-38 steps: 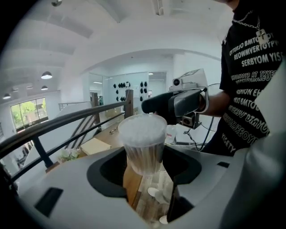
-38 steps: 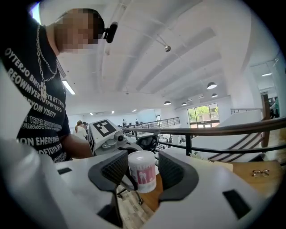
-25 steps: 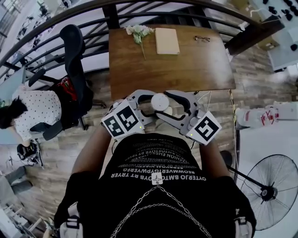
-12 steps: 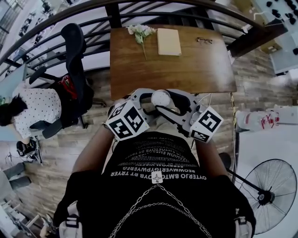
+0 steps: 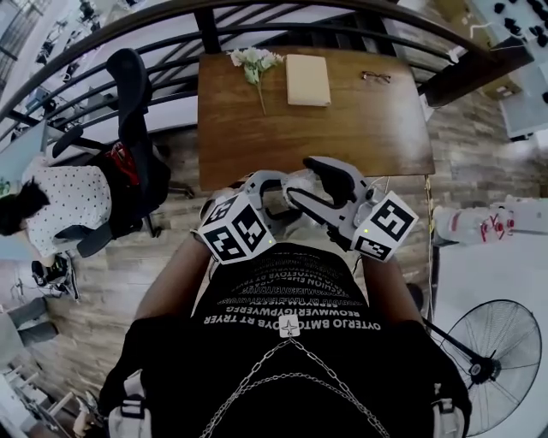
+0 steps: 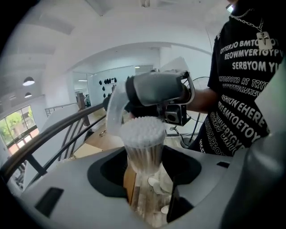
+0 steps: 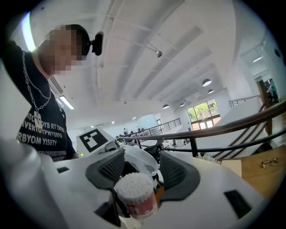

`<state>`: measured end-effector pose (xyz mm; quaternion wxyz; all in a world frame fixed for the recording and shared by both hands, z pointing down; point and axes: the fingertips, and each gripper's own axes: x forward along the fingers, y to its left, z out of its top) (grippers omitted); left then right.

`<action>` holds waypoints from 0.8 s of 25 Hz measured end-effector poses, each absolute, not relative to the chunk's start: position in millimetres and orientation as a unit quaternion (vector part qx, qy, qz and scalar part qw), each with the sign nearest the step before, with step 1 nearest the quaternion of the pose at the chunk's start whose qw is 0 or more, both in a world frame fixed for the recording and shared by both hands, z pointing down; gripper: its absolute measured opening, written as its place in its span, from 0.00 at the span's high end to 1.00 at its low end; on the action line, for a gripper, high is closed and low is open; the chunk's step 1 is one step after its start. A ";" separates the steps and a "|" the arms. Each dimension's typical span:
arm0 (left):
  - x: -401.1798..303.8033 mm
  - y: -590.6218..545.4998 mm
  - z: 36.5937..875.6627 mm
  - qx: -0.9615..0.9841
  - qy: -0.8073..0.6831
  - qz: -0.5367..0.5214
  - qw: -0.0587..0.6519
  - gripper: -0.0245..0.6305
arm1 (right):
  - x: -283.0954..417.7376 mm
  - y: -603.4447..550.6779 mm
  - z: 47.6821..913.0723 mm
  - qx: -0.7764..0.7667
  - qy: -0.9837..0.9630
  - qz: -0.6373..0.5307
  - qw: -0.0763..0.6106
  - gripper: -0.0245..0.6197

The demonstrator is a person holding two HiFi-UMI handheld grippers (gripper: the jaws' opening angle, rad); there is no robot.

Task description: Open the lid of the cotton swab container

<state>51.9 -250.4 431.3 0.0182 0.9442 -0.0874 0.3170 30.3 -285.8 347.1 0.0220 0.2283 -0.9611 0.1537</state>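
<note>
Holding the cotton swab container (image 7: 136, 203) up in the air, close in front of the person's black tee (image 5: 291, 316) and short of the counter's (image 5: 342, 128) near edge, resting on nothing. L tongs (image 6: 145, 172) pinch its clear body low down, one pad each side, w/ the container upright btw them. A red band runs round the body in the R gripper view.

Lid (image 7: 142, 162) is off the mouth: a clear cap tipped up on edge, just beside the rim. Can't tell if it's joined to the container by a hinge. The swabs (image 6: 143, 132) show as a packed round top of white tips.

R tongs (image 7: 140, 172) come in from the opp. side, ribbed pads either side of the lid. Both lid edges look touched, so they're pinching the lid. Those jaws have just been opening a little, w/ the lid btw them.

In the head view both marker cubes sit side by side, w/ the tips of the two grippers meeting at the container.

On the counter, well apart from all this at the far edge: flowers (image 5: 254, 60), a tan notebook (image 5: 307, 79), glasses (image 5: 372, 75).

Office chair (image 5: 137, 111) stands left of the counter, a fan (image 5: 501, 359) at lower right. Wood floor (image 5: 462, 162) below, and a dark railing (image 5: 257, 8) curves past the counter's far side.
</note>
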 end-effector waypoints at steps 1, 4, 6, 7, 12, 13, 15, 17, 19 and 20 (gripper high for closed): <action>54.0 -248.6 431.9 0.945 -0.084 0.316 0.017 0.56 | 30.2 -288.4 345.9 0.231 -0.961 0.153 0.021 0.57; 57.1 -240.8 432.6 0.947 -0.072 0.314 0.012 0.56 | 30.3 -297.6 347.1 0.252 -0.953 0.166 0.019 0.61; 55.7 -235.4 430.2 0.948 -0.068 0.310 0.007 0.56 | 31.4 -303.3 350.8 0.273 -0.946 0.172 0.026 0.68; 54.1 -233.2 428.1 0.949 -0.068 0.307 0.002 0.56 | 31.7 -305.2 352.4 0.281 -0.943 0.173 0.030 0.70; 41.3 -218.7 420.8 0.951 -0.060 0.303 -0.022 0.56 | 24.4 -301.9 366.9 0.292 -0.933 0.205 0.046 0.72; 38.0 -215.8 421.2 0.951 -0.058 0.303 -0.024 0.56 | 21.9 -300.0 371.0 0.292 -0.930 0.219 0.048 0.72; 32.0 -213.3 423.4 0.952 -0.061 0.300 -0.014 0.56 | 19.5 -296.2 373.7 0.294 -0.925 0.239 0.038 0.72; 25.2 -217.0 423.3 0.953 -0.080 0.291 0.009 0.56 | 22.8 -292.4 367.8 0.306 -0.923 0.235 0.017 0.72; 13.9 -226.5 421.2 0.952 -0.116 0.281 0.026 0.56 | 30.8 -288.5 358.4 0.322 -0.920 0.223 -0.010 0.72; 6.2 -233.1 419.6 0.950 -0.139 0.276 0.032 0.56 | 36.5 -286.8 354.5 0.333 -0.918 0.216 -0.022 0.72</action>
